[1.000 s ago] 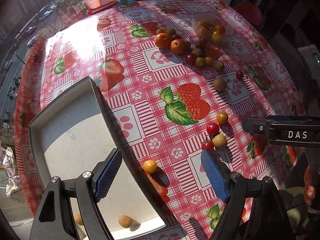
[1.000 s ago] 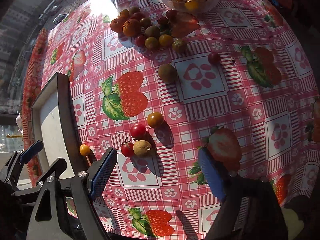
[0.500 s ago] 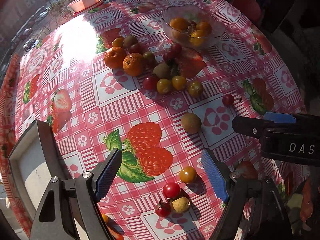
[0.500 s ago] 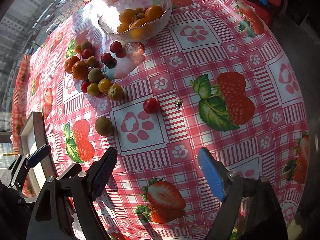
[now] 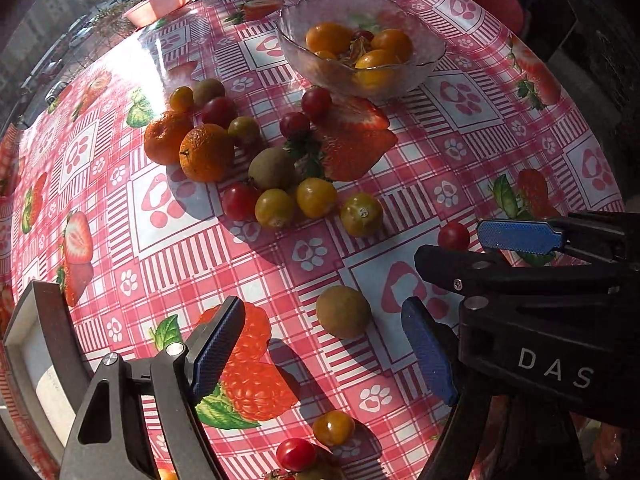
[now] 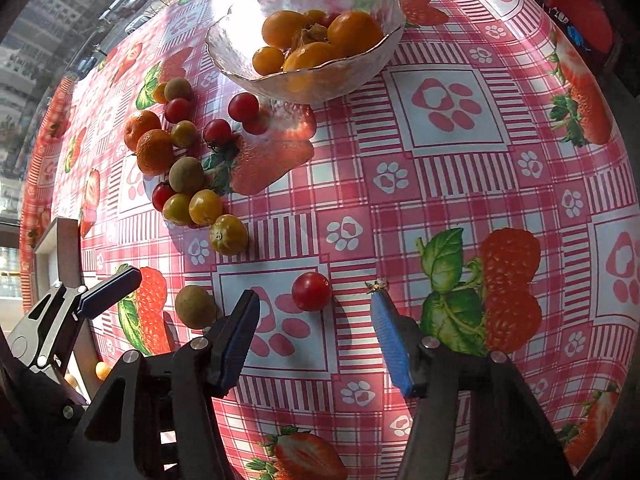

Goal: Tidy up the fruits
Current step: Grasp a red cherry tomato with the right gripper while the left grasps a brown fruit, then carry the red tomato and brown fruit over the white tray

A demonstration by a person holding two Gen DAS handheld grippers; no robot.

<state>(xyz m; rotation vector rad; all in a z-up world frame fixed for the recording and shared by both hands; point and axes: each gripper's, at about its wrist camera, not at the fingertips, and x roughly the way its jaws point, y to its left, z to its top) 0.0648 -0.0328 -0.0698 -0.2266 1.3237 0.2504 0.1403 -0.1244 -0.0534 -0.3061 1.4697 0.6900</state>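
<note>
A small brown kiwi-like fruit (image 5: 343, 312) lies on the tablecloth between the fingers of my left gripper (image 5: 324, 346), whose jaws are closing without touching it. A red cherry tomato (image 6: 311, 291) sits just ahead of the fingertips of my right gripper (image 6: 312, 340); its jaws are closing too, and the pads are clear of the tomato. Further on stands a glass bowl (image 5: 288, 40) holding orange and yellow fruits. Two mandarins (image 5: 206, 152) and several cherry tomatoes and small fruits are heaped to the left of the bowl.
A grey tray (image 5: 48, 320) lies at the left edge of the table. Loose yellow and red tomatoes (image 5: 333, 427) sit near me. A pink bowl (image 5: 160, 0) stands at the far edge by the window. A red object (image 6: 580, 20) is beyond the table's right edge.
Both grippers have moved away from the tray toward the bowl and lower. The kiwi-like fruit now lies between the left fingers, the red tomato before the right ones. The right jaws have narrowed.
</note>
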